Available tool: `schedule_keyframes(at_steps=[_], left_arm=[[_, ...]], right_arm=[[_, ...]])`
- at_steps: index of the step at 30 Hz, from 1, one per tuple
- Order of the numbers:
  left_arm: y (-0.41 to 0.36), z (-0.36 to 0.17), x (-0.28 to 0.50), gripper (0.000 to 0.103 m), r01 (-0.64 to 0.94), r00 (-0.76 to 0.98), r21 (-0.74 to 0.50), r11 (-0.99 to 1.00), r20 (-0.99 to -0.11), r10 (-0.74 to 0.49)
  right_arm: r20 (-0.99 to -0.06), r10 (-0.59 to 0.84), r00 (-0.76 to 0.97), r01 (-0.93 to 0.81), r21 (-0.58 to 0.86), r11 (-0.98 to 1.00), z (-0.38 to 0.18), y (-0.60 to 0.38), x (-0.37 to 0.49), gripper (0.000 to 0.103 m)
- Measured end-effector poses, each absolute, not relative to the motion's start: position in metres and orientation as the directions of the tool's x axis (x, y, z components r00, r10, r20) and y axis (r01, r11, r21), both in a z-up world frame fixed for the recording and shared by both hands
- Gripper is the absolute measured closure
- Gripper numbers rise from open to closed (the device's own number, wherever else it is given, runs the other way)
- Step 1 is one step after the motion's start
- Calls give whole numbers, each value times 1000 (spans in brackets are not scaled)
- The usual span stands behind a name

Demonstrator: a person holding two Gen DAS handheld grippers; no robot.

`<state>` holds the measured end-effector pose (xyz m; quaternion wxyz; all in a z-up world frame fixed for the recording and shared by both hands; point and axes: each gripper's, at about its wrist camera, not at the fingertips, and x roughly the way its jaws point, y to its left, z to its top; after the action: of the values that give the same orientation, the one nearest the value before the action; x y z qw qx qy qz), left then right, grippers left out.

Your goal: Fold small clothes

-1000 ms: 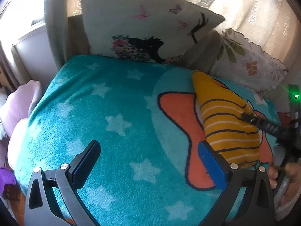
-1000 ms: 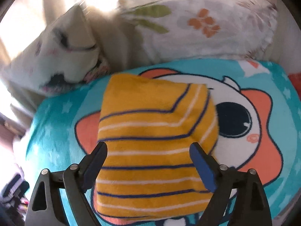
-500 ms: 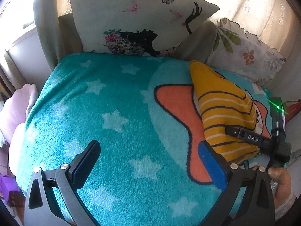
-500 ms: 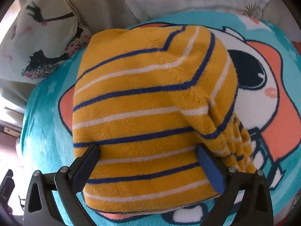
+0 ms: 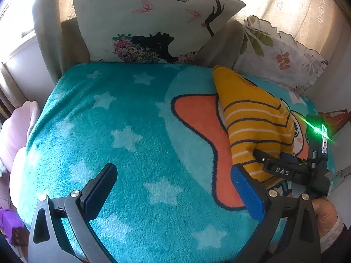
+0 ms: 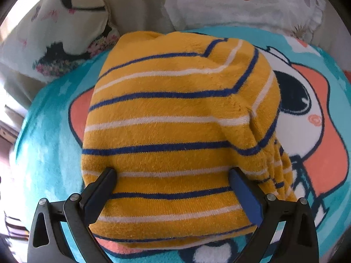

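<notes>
We see the yellow striped top (image 6: 175, 131) lying already folded into a thick bundle on the teal star blanket (image 5: 122, 131), over its orange cartoon figure, near the two pillows. The right gripper (image 6: 173, 188) is down over the bundle's near end; its jaws have just been opening and now stand at their widest, straddling the fabric, with the pads apparently resting on it rather than pinching. We judge the fold nearly finished, so the next move calls for pressing it flat or closing on it to lift. The left gripper (image 5: 173, 190) hangs open and empty over bare blanket. No containers are in view.
</notes>
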<state>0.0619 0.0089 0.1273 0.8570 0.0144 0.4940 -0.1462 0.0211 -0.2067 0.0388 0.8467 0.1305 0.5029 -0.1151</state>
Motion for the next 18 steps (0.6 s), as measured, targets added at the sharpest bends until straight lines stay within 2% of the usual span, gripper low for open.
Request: schedule_keyframes(at_steps=[5, 10, 12, 18], left_arm=[[2, 129, 57, 0, 265, 476, -99, 959, -851, -219], [-15, 144, 44, 0, 255, 531, -78, 964, -822, -207], [-23, 148, 36, 0, 250, 543, -77, 965, -814, -205], [-56, 151, 12, 0, 244, 551, -75, 967, -809, -202]], right_arm=[[-878, -98, 469, 318, 64, 946, 36, -202, 23, 0], [-884, -63, 464, 274, 76, 959, 40, -206, 23, 0], [-868, -62, 492, 262, 80, 962, 51, -209, 14, 4], [-817, -132, 561, 216, -10, 976, 83, -219, -17, 4]])
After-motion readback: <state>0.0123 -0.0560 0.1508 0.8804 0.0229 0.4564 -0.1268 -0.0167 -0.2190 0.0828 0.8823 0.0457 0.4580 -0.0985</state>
